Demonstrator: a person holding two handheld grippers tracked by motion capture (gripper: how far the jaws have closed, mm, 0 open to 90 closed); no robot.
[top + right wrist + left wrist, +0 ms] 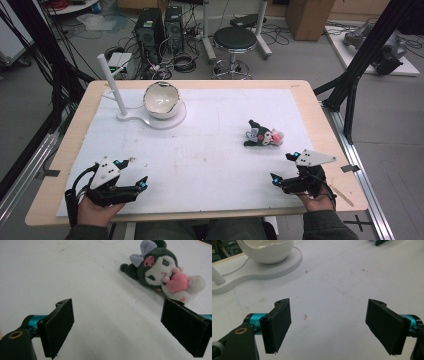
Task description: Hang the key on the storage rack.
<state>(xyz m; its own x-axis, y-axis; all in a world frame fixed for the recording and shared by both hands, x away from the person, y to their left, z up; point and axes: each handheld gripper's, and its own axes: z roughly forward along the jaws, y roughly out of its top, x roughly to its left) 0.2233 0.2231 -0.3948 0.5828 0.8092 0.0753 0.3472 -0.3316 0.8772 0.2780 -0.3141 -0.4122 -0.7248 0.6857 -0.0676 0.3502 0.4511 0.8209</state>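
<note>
Your right claw (285, 166) sits at the lower right of the high view with its jaws spread wide and nothing between them, held just above the white sheet (210, 145) that covers the table (60, 150). In the right gripper view the same claw (117, 327) shows its two black pads (60, 327) far apart at the bottom of the frame, and the plush toy (160, 272) lies on the sheet in the upper right, just beyond the right-hand pad and not touching it. The toy is dark with a white face, a lilac bow on its head and a pink heart held at its front; it lies on its side. In the high view the plush toy (263, 135) rests right of centre, near your right claw and just above it in the frame. Your left claw (138, 172) is at the lower left of the high view, also wide open and empty, well apart from the toy. In the left gripper view that claw (328, 326) shows bare white sheet between its pads, with a small reddish mark (305, 316) on the sheet between them. In the upper left of the high view stands a white bowl (161, 99) with a broken-shell rim on a flat white base (175, 121), and a slim white post (112, 85) rises from the left end of that base, leaning slightly. The bowl (265, 251) fills the upper left of the left gripper view, well ahead of the open pads.
</note>
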